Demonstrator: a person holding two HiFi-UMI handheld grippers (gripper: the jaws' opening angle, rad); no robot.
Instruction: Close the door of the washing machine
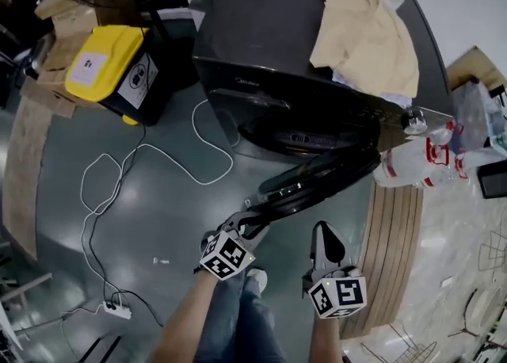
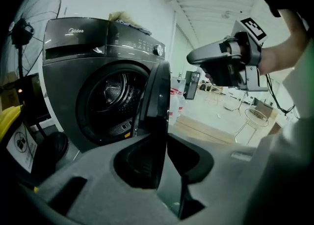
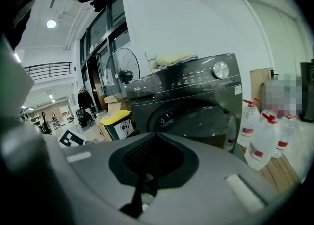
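Observation:
A dark front-loading washing machine (image 1: 261,76) stands at the top of the head view. Its round door (image 1: 325,175) hangs open, swung out towards me. My left gripper (image 1: 252,225) is at the door's free edge. In the left gripper view the edge of the door (image 2: 156,101) runs down between the jaws, which are shut on it, and the drum (image 2: 108,101) shows open behind. My right gripper (image 1: 322,233) hangs to the right of the door, shut and holding nothing. In the right gripper view the door (image 3: 211,126) lies ahead, beyond the closed tips.
A beige cloth (image 1: 368,32) lies on top of the machine. To its left stands a yellow-lidded bin (image 1: 119,68), with a white cable (image 1: 158,163) running across the floor to a power strip (image 1: 117,310). Water bottles (image 1: 420,165) and wooden planks (image 1: 396,250) are on the right.

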